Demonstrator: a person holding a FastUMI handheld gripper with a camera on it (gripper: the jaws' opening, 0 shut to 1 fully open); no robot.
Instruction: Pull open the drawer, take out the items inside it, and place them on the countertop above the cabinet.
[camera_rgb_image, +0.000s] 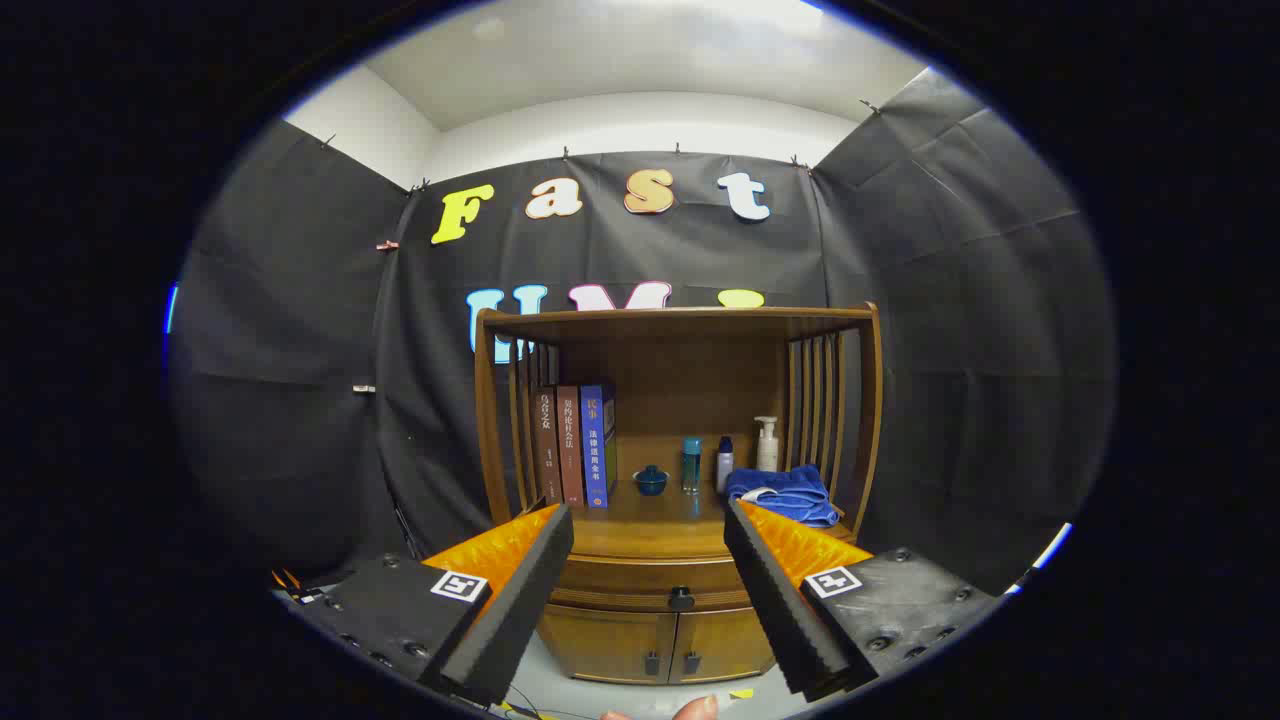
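The gripper (648, 585) is standing wide apart and holding nothing, its two foam-faced fingers (520, 590) framing the cabinet (670, 640) from well back. Between and beyond them the drawer (650, 578) is sitting fully shut, its small dark knob (681, 598) lying slightly nearer the right finger than the left. Whatever is inside is hidden.

The knob is the main risk. It is small and round, and the fingers are wide and not centred on it, so a straight approach is likely putting one pad on it before the other and letting it slip out as the pull begins. A pull angled up or down could also be jamming the drawer or tugging the whole cabinet forward.

Above the drawer, the tabletop (650, 525) is already carrying books (575, 445), a small bowl (651, 480), bottles (692, 463) and a blue towel (790, 495). Free space is lying mostly at the front middle; reaching deeper is risking a knocked bottle.
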